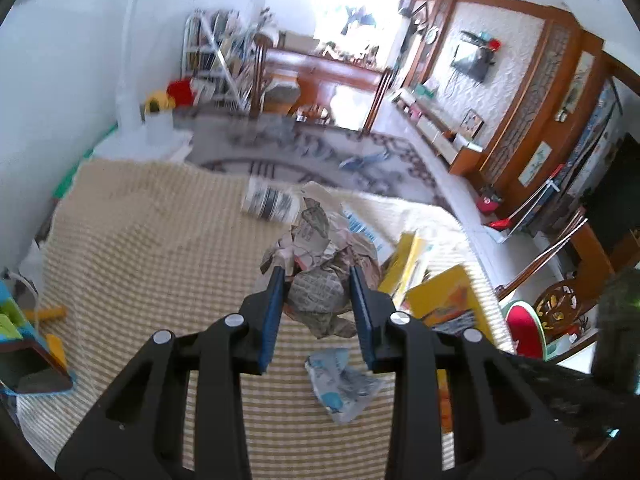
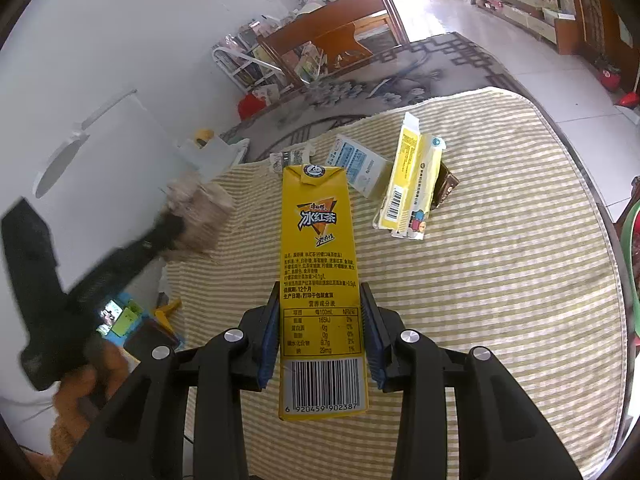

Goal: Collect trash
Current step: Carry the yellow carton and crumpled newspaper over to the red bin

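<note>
My left gripper (image 1: 316,272) is shut on a crumpled newspaper ball (image 1: 320,292), held above the striped tablecloth (image 1: 160,240). In the right wrist view the same ball (image 2: 200,212) shows blurred at the table's left edge, at the tip of the left gripper (image 2: 172,226). My right gripper (image 2: 320,288) is shut on a tall yellow iced-tea carton (image 2: 318,248), its pads pressing on both sides. A crumpled blue-white wrapper (image 1: 340,384) lies on the cloth under the left gripper. Farther off lie a blue-white carton (image 2: 360,164), a flattened yellow carton (image 2: 412,184) and a brown wrapper (image 2: 446,188).
The round table (image 2: 500,320) has a striped cloth hanging over its rim. Colourful toys (image 2: 128,316) lie on the floor at its left. A patterned rug (image 2: 380,80), a white shelf rack (image 2: 240,64) and a wooden table (image 2: 332,36) stand beyond.
</note>
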### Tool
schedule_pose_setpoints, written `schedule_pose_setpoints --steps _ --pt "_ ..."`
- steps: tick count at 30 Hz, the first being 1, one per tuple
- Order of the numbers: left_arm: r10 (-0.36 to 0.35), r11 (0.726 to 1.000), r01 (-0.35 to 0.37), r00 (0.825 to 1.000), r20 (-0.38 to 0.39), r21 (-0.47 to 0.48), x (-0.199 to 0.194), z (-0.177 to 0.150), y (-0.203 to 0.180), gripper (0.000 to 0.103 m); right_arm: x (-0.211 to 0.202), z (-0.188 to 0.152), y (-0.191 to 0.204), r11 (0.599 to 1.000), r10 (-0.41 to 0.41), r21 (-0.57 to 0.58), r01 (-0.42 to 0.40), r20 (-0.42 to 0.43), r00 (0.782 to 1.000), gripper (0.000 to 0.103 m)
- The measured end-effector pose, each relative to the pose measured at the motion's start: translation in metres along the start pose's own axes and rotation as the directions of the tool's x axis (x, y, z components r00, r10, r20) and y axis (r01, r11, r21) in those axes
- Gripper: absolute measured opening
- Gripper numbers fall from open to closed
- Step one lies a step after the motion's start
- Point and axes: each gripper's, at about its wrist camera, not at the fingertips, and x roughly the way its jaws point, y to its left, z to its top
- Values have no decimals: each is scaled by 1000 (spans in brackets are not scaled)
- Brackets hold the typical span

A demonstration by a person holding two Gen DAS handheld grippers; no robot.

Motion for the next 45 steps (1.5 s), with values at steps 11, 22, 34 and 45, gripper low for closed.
schedule_pose_setpoints --steps 11,22,34,45 --pt "-25 998 19 995 97 53 -32 17 -22 32 -26 2 -2 1000 -2 -8 3 78 997 35" --pt "-38 996 30 995 93 83 -34 12 -38 32 -60 9 -15 1000 -9 14 7 171 985 35" --pt "-53 991 45 997 59 128 -21 3 -72 32 -79 8 -41 999 -3 54 -8 190 982 35" --pt "-70 985 66 997 21 157 4 -1 -129 32 -109 17 -83 997 -7 74 -8 203 979 35"
